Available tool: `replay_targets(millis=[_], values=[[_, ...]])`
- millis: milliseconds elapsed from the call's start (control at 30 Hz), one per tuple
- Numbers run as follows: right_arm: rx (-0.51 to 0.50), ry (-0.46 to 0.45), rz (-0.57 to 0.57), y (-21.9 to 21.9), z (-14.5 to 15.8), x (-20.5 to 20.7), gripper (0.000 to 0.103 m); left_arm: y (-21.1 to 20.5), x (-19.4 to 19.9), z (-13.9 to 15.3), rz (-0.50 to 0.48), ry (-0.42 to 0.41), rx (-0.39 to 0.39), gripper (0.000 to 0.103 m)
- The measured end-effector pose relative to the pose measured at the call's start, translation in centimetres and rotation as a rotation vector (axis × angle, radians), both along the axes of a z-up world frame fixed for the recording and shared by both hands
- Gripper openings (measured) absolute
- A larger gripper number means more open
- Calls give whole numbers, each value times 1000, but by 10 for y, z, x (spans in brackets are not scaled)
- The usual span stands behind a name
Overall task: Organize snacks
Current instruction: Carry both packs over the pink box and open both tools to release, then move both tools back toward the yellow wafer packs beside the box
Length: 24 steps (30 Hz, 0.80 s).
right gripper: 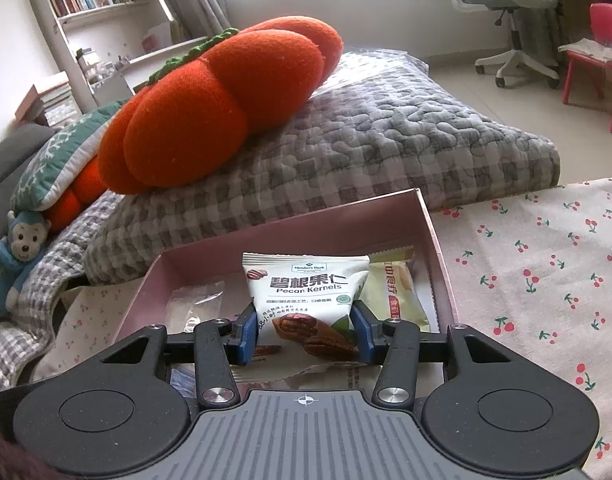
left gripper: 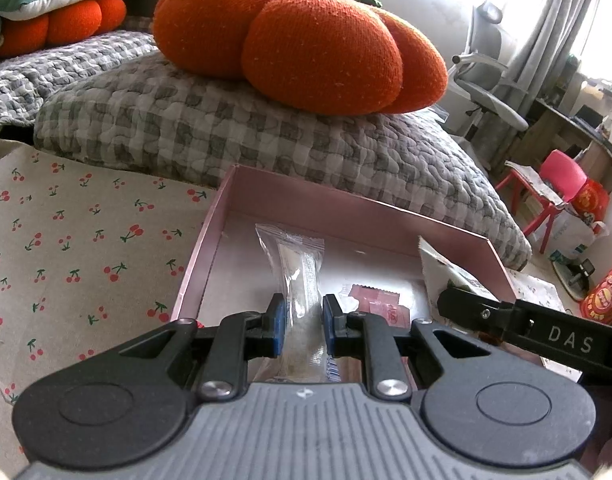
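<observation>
Snacks go best into the pink box flat: my right tool grips the pecan kernels packet over its middle, my left tool pinches the clear wrapped snack near its left wall, so I'd lower both gently, side by side.

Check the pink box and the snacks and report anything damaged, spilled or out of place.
Nothing stands out. The left gripper holds a clear packet and the right gripper a pecan kernels packet, both intact over the pink box. Nothing has spilled onto the cherry-print cloth.
</observation>
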State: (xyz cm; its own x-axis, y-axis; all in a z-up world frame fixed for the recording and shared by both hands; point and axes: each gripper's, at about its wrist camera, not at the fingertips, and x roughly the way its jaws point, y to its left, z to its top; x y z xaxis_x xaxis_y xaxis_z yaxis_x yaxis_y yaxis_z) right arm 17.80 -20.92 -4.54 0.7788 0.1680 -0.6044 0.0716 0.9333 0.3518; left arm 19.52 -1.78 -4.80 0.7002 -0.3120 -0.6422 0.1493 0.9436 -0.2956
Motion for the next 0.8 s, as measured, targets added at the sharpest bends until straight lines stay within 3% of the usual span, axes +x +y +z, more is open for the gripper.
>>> replay_targets(millis=[100,167,233,333,400,800], values=[[3,-7,22,2,2,-2,50,-3,-2,2,-25,-10,23,24],[18,-4,36,2,4,-3,57,-4,-3,3,-30,-3,23,28],[29,-9,38,2,10,-6,70,-4,-4,4,-31,5,17,31],[9,-23,46,4,19,-12,73,-7,-10,9,-41,5,28,43],[-7,-27,52,6,25,-17,74,-8,-17,13,-38,-6,53,61],[-40,-43,47,11,60,-52,84,2,-45,37,-48,7,70,84]])
